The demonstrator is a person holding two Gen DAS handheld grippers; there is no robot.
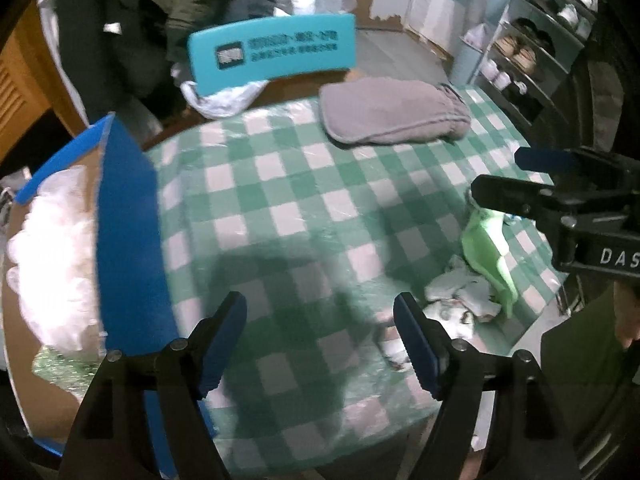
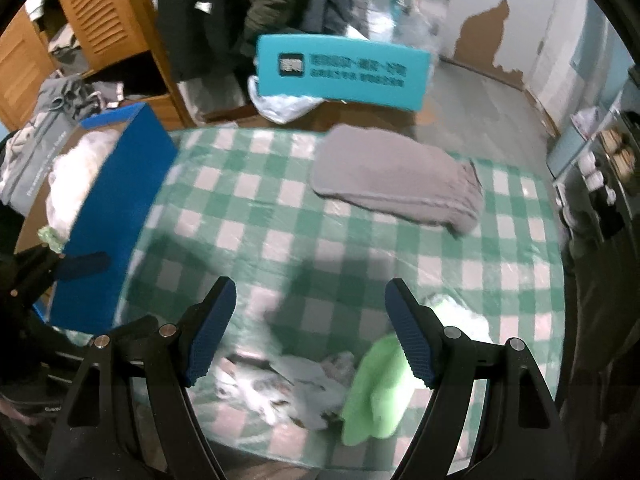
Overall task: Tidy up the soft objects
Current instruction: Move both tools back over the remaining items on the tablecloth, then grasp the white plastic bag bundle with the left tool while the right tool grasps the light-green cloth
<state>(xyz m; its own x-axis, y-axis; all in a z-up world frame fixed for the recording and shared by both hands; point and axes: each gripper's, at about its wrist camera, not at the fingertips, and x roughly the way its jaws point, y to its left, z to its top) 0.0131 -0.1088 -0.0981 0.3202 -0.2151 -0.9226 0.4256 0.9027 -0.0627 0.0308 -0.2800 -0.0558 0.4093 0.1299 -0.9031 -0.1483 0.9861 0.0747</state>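
On the green-checked tablecloth (image 1: 280, 200) a folded grey cloth (image 1: 392, 114) (image 2: 396, 184) lies at the far side. A light-green cloth (image 2: 380, 392) (image 1: 488, 248) and a crumpled white patterned cloth (image 2: 280, 392) (image 1: 460, 300) lie near the front edge. A blue box (image 1: 124, 216) (image 2: 116, 216) on the left holds white soft stuff (image 1: 56, 264). My left gripper (image 1: 320, 320) hangs open over bare tablecloth beside the box. My right gripper (image 2: 310, 308) (image 1: 500, 176) is open above the green and white cloths, touching neither.
A teal chair back (image 1: 272, 56) (image 2: 344, 70) stands behind the table with a plastic bag (image 1: 224, 98) under it. Dark coats (image 2: 248, 8) hang by a wooden cabinet (image 2: 92, 12). A shoe rack (image 1: 532, 52) stands at the right. A sleeve (image 1: 580, 360) shows at the lower right.
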